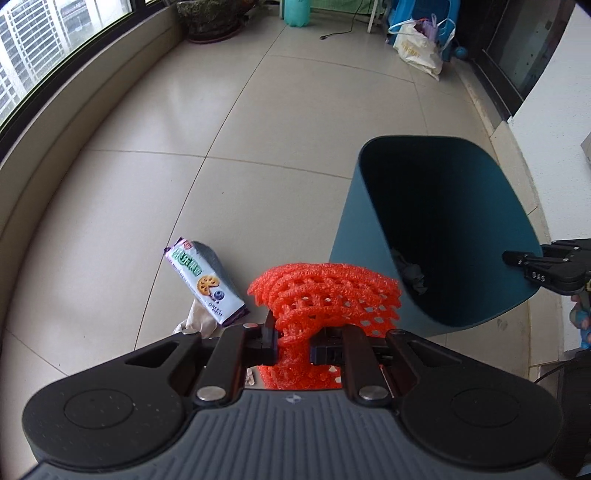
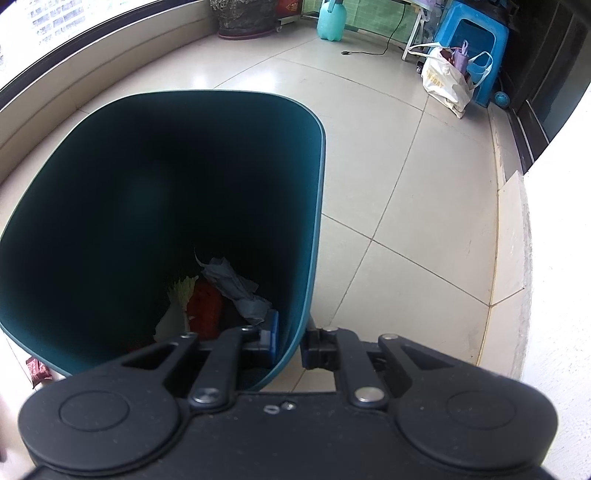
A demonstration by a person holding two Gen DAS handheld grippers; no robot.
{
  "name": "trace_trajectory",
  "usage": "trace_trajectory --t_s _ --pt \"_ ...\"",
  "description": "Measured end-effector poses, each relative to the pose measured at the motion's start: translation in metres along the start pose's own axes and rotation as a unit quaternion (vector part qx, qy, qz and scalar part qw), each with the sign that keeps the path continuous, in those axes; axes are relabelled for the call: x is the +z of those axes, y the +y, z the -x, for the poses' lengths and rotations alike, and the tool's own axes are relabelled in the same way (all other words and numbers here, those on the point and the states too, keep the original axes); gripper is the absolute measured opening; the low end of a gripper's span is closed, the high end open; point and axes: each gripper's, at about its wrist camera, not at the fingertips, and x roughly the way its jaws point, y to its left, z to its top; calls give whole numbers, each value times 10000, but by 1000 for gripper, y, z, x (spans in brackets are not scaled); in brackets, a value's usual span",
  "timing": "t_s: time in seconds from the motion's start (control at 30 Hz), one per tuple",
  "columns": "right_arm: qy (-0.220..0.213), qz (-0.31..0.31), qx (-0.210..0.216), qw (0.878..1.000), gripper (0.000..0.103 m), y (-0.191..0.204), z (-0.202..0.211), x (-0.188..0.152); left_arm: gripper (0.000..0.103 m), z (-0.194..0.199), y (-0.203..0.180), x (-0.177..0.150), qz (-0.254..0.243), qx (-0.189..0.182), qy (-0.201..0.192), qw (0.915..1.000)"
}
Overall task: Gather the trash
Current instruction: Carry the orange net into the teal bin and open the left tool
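My left gripper [image 1: 292, 341] is shut on an orange foam net [image 1: 325, 295], held just left of the tilted teal trash bin [image 1: 351, 229]. A purple biscuit wrapper [image 1: 205, 282] lies on the floor left of the net, with a crumpled white tissue [image 1: 197, 317] below it. My right gripper [image 2: 290, 341] is shut on the teal trash bin's rim [image 2: 306, 295], one finger inside and one outside; it also shows in the left wrist view [image 1: 535, 266]. The bin holds grey crumpled paper [image 2: 236, 291], a red piece and a pale leaf.
A white plastic bag [image 1: 417, 48] and blue stool [image 2: 469, 44] stand far right. A teal bottle [image 2: 330, 20], a plant pot [image 2: 243, 18] and a black cable [image 2: 373, 51] are at the back. A window ledge [image 1: 74, 110] curves along the left; a white wall [image 2: 554, 295] is on the right.
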Motion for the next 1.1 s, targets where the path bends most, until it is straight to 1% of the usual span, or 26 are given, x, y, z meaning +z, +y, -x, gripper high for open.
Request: trace_trajectory --t_s 0.17,0.27,0.43,0.6,0.67,0.73,0.87,0.97,1.03,1.07,1.1 --pt "-13 -108 43 9999 10 -5 1 1 13 2 -42 30 -235 -202 -135 9994" --pt "-26 -147 50 9999 10 -6 1 2 13 -11 -65 41 -336 -355 -68 9988" --pt "-17 -257 157 9995 10 -10 2 3 13 -44 -96 49 -502 -432 45 9978" --pt "-28 -253 187 9995 10 -12 1 2 13 -81 -121 53 -615 -435 291 9967" --pt "-35 -253 201 9995 10 -13 1 2 13 -97 -127 55 -603 -358 391 9968" --pt "-54 -230 195 9995 10 -14 2 2 13 -113 -132 57 -560 -397 576 9960" --pt "-69 -224 205 9995 10 -12 3 -1 14 -138 -141 59 -517 -461 726 9950" --pt "-78 -208 226 9995 10 -12 5 -2 20 -147 -143 57 -471 -597 833 9936" --pt "-86 -185 232 9995 10 -12 5 -2 29 -150 -144 55 -441 -626 834 9936" --pt "-90 -179 236 9995 10 -12 6 -2 31 -152 -145 54 -445 -639 834 9935" --pt "-91 -173 237 9995 10 -12 6 -3 36 -153 -145 54 -451 -652 844 9933"
